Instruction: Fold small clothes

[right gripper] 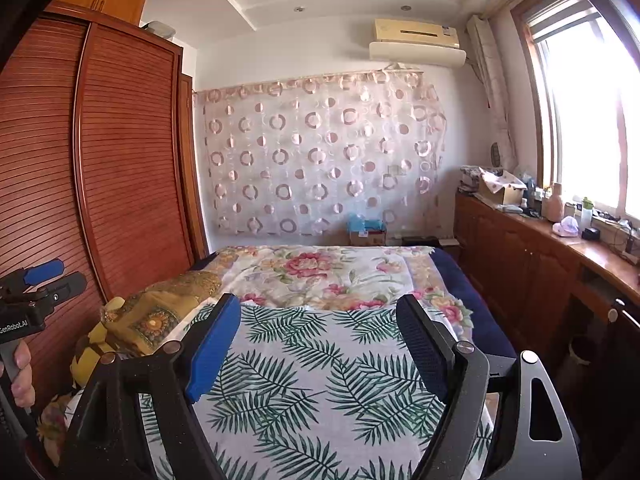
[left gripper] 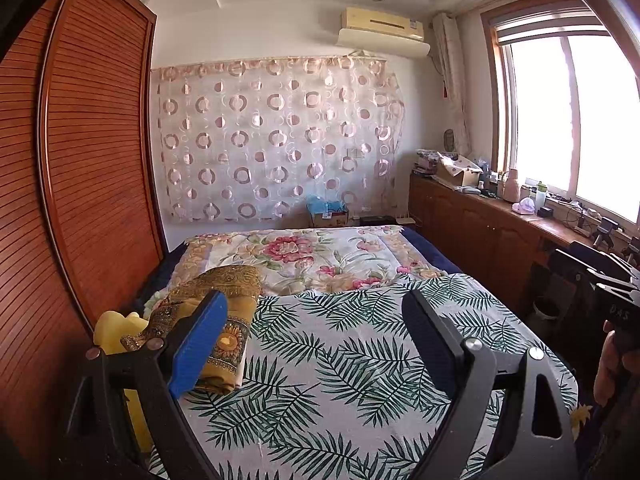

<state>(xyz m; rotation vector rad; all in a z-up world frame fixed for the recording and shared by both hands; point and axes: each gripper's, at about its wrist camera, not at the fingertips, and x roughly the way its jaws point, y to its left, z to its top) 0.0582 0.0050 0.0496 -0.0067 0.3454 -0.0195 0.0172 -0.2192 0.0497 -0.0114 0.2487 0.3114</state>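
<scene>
Left gripper: jaws wide apart, holding nothing, raised above the leaf-print cloth spread flat on the bed. Right gripper: likewise spread and empty, level with the left, over the same cloth. The clothes: an ochre patterned pile sits at the cloth's left edge beside the wardrobe, loosely stacked, with a yellow piece next to it; whether these are folded or waiting cannot be told. No garment lies on the open middle of the cloth. Step in hand, by judgement: between pieces, either before one is drawn from the pile or after one has been set onto it. Any reach to the pile calls for a leftward move and a pinch on a single layer's edge, since the fabric looks soft and stacked.
</scene>
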